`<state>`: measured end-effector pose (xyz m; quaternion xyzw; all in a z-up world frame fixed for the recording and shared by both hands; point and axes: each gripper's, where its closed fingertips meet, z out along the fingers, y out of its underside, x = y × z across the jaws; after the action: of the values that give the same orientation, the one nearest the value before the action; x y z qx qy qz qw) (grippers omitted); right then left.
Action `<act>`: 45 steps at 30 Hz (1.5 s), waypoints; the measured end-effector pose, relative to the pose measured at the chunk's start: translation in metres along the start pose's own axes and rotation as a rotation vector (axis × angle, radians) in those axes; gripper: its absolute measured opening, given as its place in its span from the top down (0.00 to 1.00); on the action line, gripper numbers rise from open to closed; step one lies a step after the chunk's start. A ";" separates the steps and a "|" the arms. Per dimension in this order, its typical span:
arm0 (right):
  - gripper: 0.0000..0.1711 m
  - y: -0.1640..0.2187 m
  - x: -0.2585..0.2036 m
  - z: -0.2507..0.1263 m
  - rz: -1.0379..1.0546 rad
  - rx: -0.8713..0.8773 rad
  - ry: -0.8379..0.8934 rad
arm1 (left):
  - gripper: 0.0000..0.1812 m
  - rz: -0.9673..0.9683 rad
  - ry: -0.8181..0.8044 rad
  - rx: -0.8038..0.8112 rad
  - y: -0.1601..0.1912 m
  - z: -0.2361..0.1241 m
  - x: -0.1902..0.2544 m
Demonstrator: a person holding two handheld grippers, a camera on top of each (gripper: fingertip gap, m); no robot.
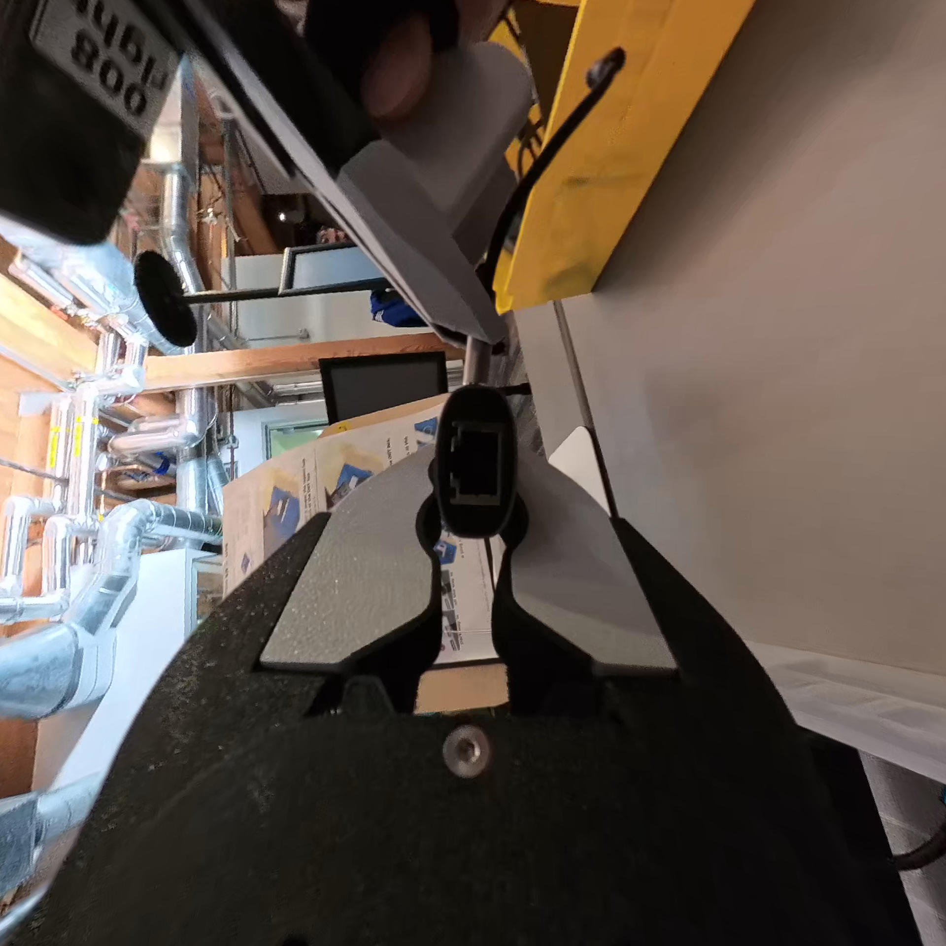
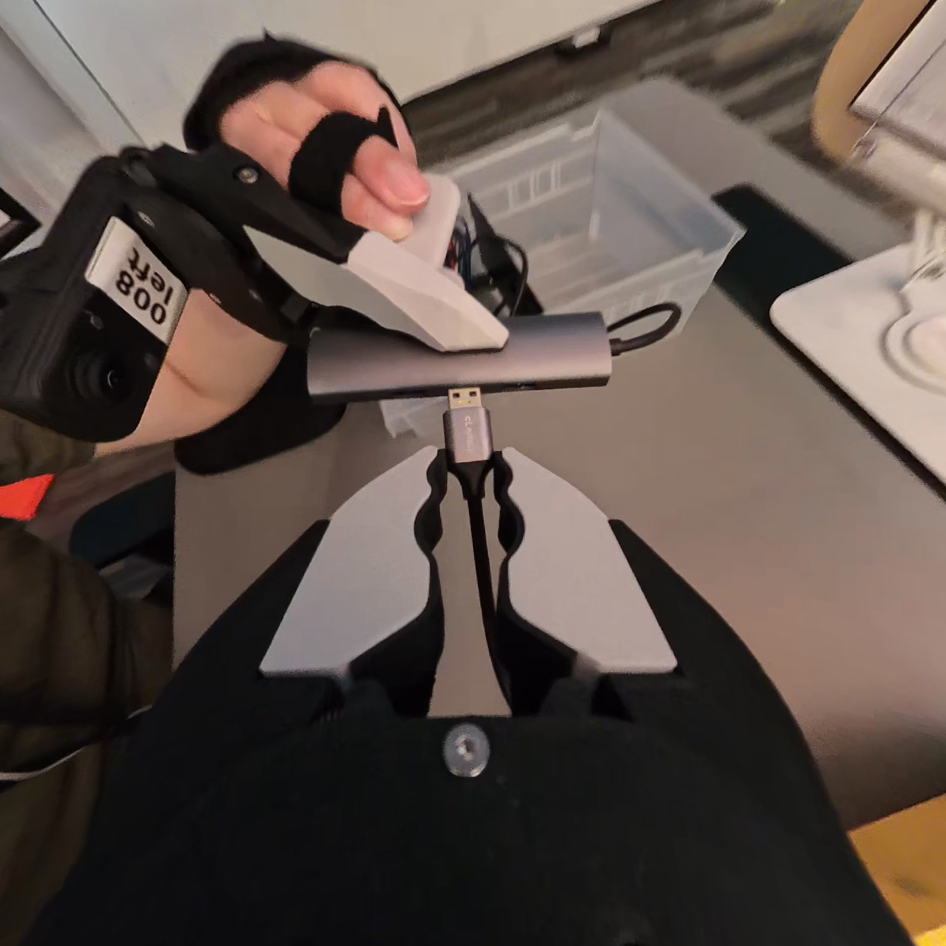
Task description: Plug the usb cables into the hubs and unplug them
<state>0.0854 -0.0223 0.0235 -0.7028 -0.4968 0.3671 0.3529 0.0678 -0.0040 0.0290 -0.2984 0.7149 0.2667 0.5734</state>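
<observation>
Grey-metal USB-A plug sits pinched at the right gripper tips, closed on its sleeve w/ bare connector just short of, maybe touching, the side of the grey aluminium hub, which the left gripper clamps end-on above the grey table. Both look light & rigid, smooth metal so prob slippery; I'd hold the plug by its sleeve, not the soft black cable, & the hub across its flat faces. Plug sleeve bears small printed lettering; each gripper carries a white printed tag; clear plastic bin behind.
</observation>
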 end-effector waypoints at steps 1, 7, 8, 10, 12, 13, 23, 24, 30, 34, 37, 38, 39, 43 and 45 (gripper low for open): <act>0.90 -0.006 0.001 -0.002 -0.013 0.048 0.018 | 0.90 -0.014 -0.016 -0.009 0.002 0.000 -0.003; 0.90 -0.028 0.001 -0.011 -0.068 0.263 0.059 | 0.90 -0.113 -0.102 -0.026 0.007 -0.001 -0.022; 0.90 -0.030 0.001 -0.012 -0.062 0.285 0.057 | 0.90 -0.135 -0.114 -0.027 0.008 -0.002 -0.025; 0.90 -0.035 0.000 -0.013 -0.079 0.348 0.059 | 0.90 -0.156 -0.139 -0.031 0.009 -0.003 -0.030; 0.90 -0.038 -0.002 -0.014 -0.120 0.408 0.063 | 0.90 -0.166 -0.148 -0.031 0.009 -0.004 -0.033; 0.90 -0.040 -0.002 -0.015 -0.142 0.442 0.065 | 0.90 -0.172 -0.153 -0.029 0.009 -0.005 -0.034; 0.90 -0.046 -0.008 -0.023 -0.234 0.617 0.051 | 0.90 -0.182 -0.170 -0.025 0.004 -0.007 -0.040; 0.90 -0.046 -0.009 -0.024 -0.238 0.630 0.038 | 0.90 -0.186 -0.168 -0.017 0.003 -0.007 -0.039; 0.90 -0.045 -0.008 -0.026 -0.267 0.624 0.049 | 0.90 -0.183 -0.179 -0.015 -0.001 -0.002 -0.037; 0.90 -0.047 -0.012 -0.030 -0.266 0.640 0.028 | 0.91 -0.213 -0.207 0.014 -0.005 -0.005 -0.043; 0.90 -0.049 -0.014 -0.033 -0.275 0.661 0.022 | 0.90 -0.217 -0.229 0.020 -0.007 -0.005 -0.046; 0.90 -0.049 -0.014 -0.034 -0.277 0.672 0.020 | 0.91 -0.220 -0.242 0.025 -0.009 -0.006 -0.048; 0.90 -0.050 -0.014 -0.034 -0.274 0.669 0.020 | 0.91 -0.226 -0.244 0.023 -0.009 -0.006 -0.048; 0.90 -0.050 -0.014 -0.035 -0.276 0.671 0.021 | 0.90 -0.236 -0.248 0.019 -0.008 -0.005 -0.048; 0.90 -0.050 -0.014 -0.035 -0.272 0.671 0.015 | 0.90 -0.241 -0.244 0.018 -0.008 -0.006 -0.049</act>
<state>0.0903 -0.0270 0.0858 -0.4780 -0.4349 0.4542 0.6132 0.0782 -0.0080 0.0773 -0.3424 0.6014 0.2239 0.6863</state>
